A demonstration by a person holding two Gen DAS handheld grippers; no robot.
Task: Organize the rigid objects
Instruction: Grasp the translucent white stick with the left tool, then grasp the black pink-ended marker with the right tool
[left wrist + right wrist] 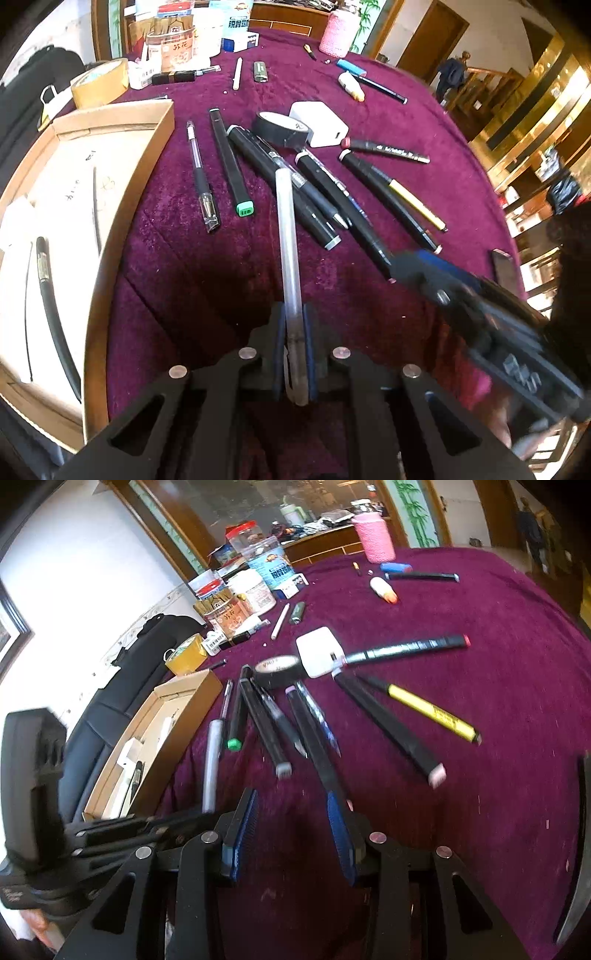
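Observation:
My left gripper (294, 325) is shut on a frosted clear pen (287, 243) and holds it above the purple cloth; the pen also shows in the right wrist view (211, 764). My right gripper (291, 812) is open and empty, low over the cloth beside a long black marker (314, 734). Several black markers and pens (280, 184) lie in a loose pile mid-table. A cardboard box (122, 206) at the left holds a black pen (55, 314) and white items.
A black tape roll (280, 127) and white charger (321, 122) lie behind the pile. A yellow-black pen (432, 712) lies right. Jars, boxes and a tape roll (99, 81) crowd the far left edge. A pink cup (373, 537) stands at the back.

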